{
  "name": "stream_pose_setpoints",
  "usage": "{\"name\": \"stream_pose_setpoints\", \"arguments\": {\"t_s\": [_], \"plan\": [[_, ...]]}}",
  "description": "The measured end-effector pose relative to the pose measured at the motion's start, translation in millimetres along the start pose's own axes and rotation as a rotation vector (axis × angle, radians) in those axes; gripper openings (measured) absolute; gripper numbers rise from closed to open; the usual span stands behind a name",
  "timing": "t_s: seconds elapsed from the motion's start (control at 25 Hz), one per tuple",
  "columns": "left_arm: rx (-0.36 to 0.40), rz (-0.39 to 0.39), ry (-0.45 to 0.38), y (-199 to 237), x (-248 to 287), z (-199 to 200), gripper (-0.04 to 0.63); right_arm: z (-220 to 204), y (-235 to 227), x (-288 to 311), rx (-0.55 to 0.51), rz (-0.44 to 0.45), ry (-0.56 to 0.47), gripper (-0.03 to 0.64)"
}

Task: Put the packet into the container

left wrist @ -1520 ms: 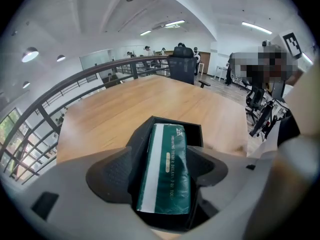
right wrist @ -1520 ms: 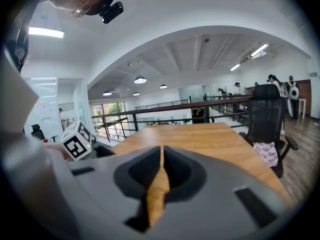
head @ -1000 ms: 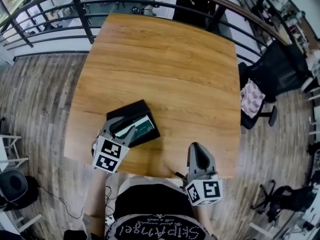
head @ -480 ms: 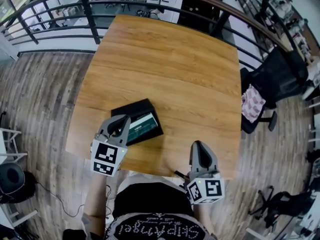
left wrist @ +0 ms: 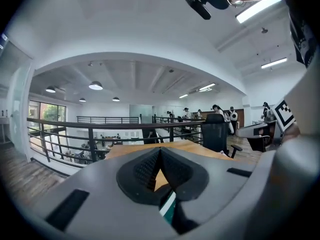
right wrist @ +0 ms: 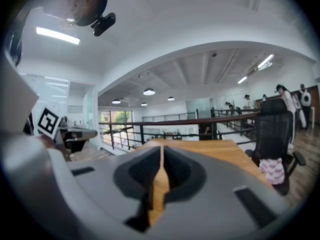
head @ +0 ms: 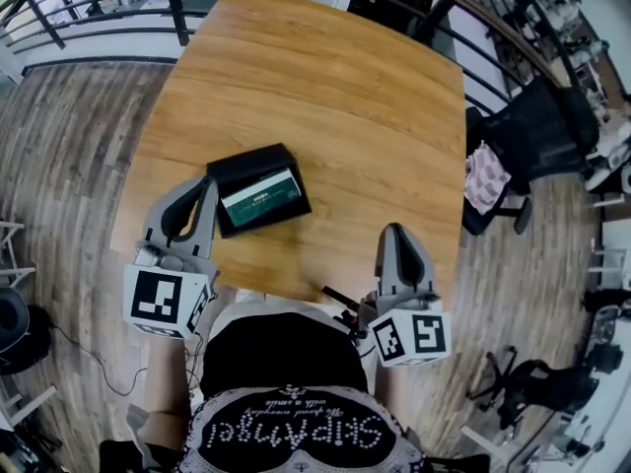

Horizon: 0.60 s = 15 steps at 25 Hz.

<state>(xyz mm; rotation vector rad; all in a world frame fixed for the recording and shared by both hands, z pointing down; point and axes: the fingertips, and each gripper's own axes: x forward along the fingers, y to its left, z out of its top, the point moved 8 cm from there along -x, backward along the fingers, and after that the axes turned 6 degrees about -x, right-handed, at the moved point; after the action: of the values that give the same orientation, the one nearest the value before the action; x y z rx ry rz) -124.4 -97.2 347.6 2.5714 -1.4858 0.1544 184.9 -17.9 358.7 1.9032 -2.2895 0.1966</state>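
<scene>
The packet lies flat inside the black container, left of middle in the head view, toward the near edge of the wooden counter. It fills the nearer part of the container, and the farther part shows bare black. Its long axis runs from lower left to upper right of the frame, in line with the container's long sides. The teal face is up, with a white strip along the far long edge and the right end. The print in its middle is too small to read.

The left gripper stands at the container's left end, pointing up the frame, with its tips just beside the container's left wall. Whether it touches that wall I cannot tell. Its fingers have just been closing and now meet tip to tip with nothing between them. A sliver of the packet's teal and white edge shows below them in the left gripper view.

The right gripper is at the lower right of the counter, well apart from the container and also pointing up the frame. Its fingers are pressed together at the tips and hold nothing.

Beyond the counter's right side stands a black office chair with a pink-and-white cloth on its seat.
</scene>
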Motion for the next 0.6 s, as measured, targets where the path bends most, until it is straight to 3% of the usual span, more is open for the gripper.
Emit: {"name": "stream_pose_setpoints", "arguments": {"t_s": [0.4,0.6], "plan": [[-0.061,0.121,-0.172,4.5,-75.5,15.6,0.028,24.8,25.8,-13.6,0.000,0.074,-0.067,0.040],[-0.062,0.157,-0.211,1.7,-100.1,16.1,0.028,26.1,39.5,-19.7,0.005,0.109,-0.072,0.040]]}}
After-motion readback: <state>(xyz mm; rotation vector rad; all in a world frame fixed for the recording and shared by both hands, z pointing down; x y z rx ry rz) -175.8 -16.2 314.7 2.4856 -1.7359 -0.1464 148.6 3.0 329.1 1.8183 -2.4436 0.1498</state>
